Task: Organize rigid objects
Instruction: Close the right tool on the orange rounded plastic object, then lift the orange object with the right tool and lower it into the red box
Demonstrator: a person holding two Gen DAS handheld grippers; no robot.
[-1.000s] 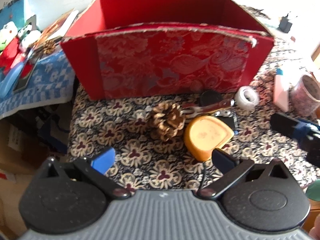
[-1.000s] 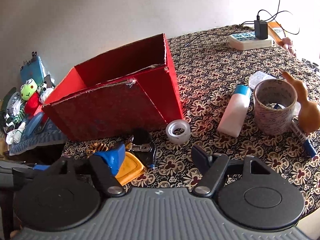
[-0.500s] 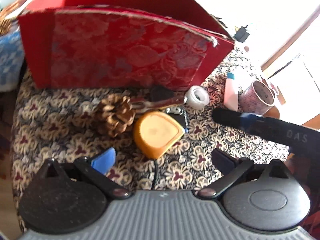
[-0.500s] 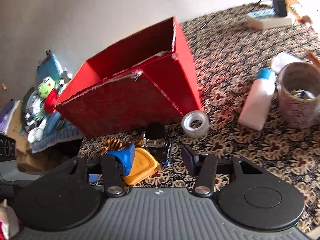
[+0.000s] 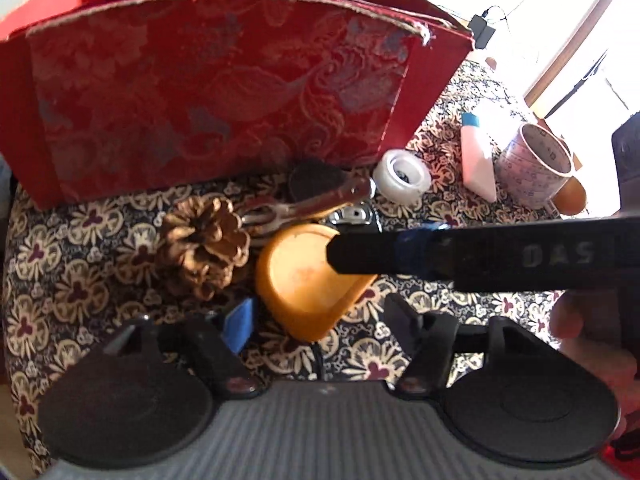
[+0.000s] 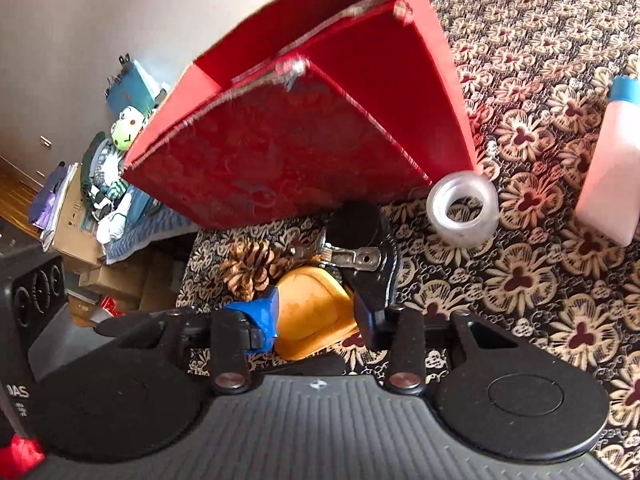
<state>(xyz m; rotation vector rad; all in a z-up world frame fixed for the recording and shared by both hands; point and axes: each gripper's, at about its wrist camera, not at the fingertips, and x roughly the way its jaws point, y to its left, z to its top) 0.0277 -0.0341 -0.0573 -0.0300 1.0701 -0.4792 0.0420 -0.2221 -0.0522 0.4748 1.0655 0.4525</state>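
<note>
patterned cloth [image 6: 540, 272] carries an orange case [image 6: 312, 320] beside a pinecone [image 6: 250, 266], before the red box [image 6: 280, 160]. right gripper [image 6: 316, 316] is spread around it. it seems stiff, smooth; grip its flat sides.

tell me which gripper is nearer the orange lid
Right. The right gripper has its open fingers on either side of the orange lid, not yet closed on it. The left gripper sits open just short of the lid's near edge.
</note>
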